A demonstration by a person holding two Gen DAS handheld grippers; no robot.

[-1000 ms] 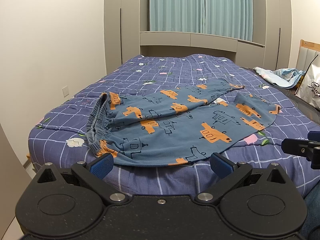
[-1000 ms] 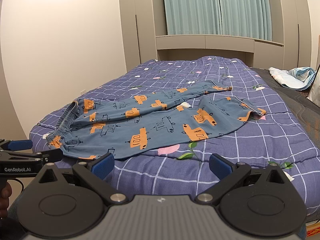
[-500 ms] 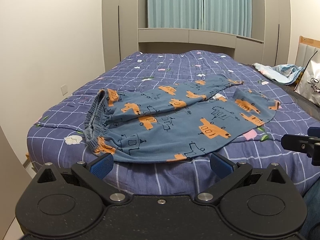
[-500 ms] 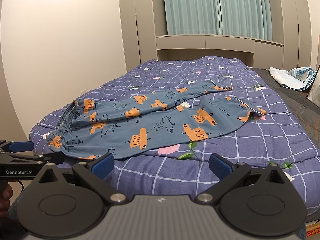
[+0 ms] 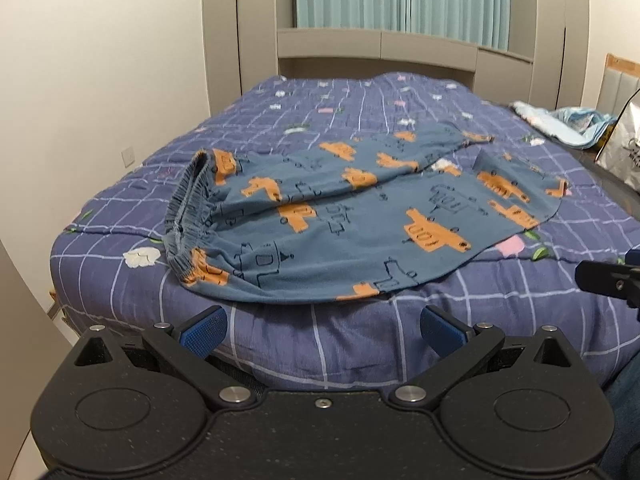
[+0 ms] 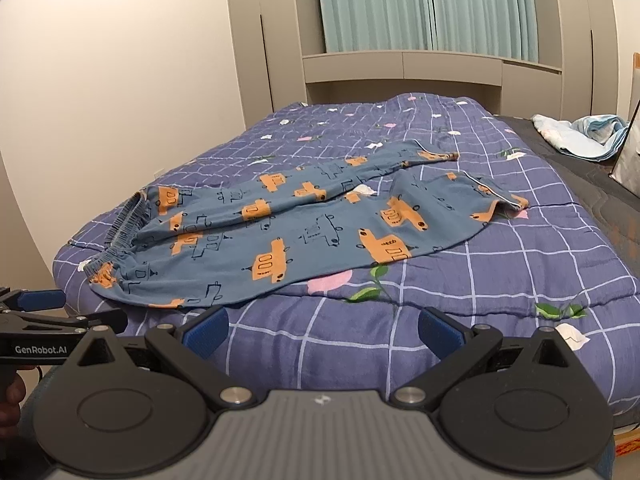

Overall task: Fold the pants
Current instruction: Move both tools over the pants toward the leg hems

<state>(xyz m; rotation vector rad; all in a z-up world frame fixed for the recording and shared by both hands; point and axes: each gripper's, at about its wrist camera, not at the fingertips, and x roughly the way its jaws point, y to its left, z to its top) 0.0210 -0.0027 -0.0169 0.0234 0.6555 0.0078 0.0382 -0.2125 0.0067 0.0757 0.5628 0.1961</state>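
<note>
soft matt cloth pants point(image 5: 340, 216), quilted bedspread point(image 5: 400, 128)

light: even, soft indoor | shadows: faint | focus: sharp | edges: fisheye bending, dark corners

I am counting one pair of pants point(image 5: 360, 216) lying on one bed point(image 5: 360, 352), its two legs pointing toward two o'clock. I am seeing two grippers: the left gripper point(image 5: 322, 326) and the right gripper point(image 6: 322, 326), each with two blue pads on jaws spread wide. At two o'clock I am seeing one light blue cloth bundle point(image 5: 568, 122) and one white bag point(image 5: 624, 148). Two curtain panels point(image 6: 428, 4) are hanging at twelve o'clock.
</note>
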